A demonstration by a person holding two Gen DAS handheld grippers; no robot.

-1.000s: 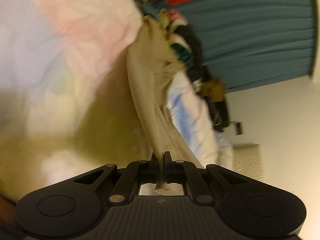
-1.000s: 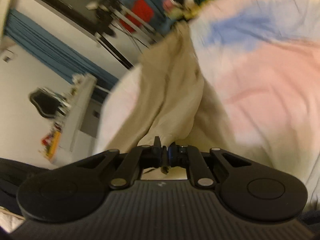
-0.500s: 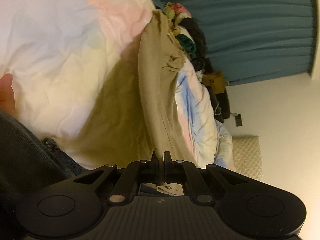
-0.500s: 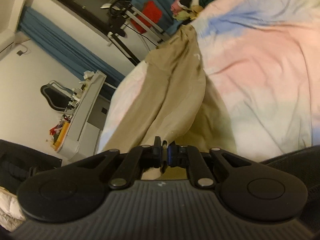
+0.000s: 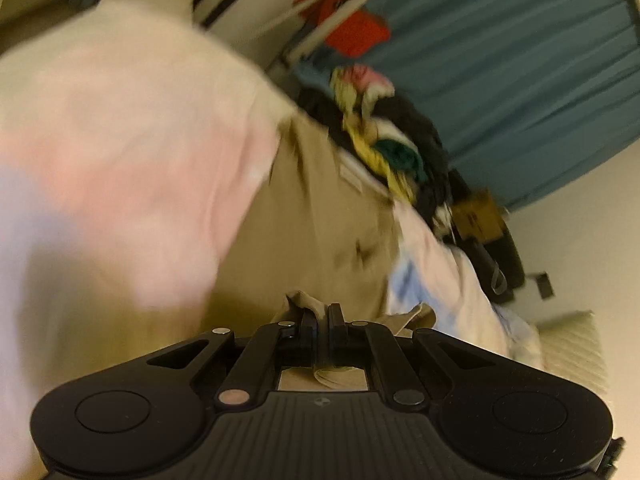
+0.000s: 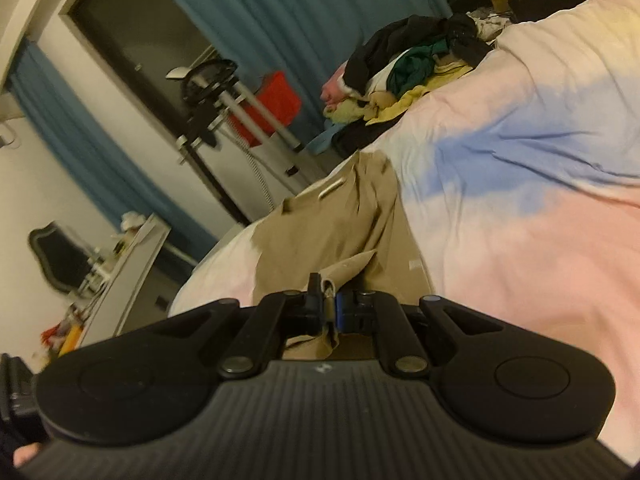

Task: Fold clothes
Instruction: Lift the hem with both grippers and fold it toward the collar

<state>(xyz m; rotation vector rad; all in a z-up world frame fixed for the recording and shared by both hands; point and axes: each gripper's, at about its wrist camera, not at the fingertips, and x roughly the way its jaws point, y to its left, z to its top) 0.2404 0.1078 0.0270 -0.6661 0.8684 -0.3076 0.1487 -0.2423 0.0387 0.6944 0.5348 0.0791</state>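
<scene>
— Between the pinched jaws of each gripper, left point(image 5: 322, 314) and right point(image 6: 327, 304): tan cloth, yes?

— Yes, the trousers point(image 6: 340, 232). Half a second ago they stretched long toward 12 o'clock; now the held ends sit over the waist half on the bed point(image 6: 520, 200).

— So a fold is closing.

— Likely. Laundry pile point(image 6: 412, 72) waits at 1 o'clock.
</scene>
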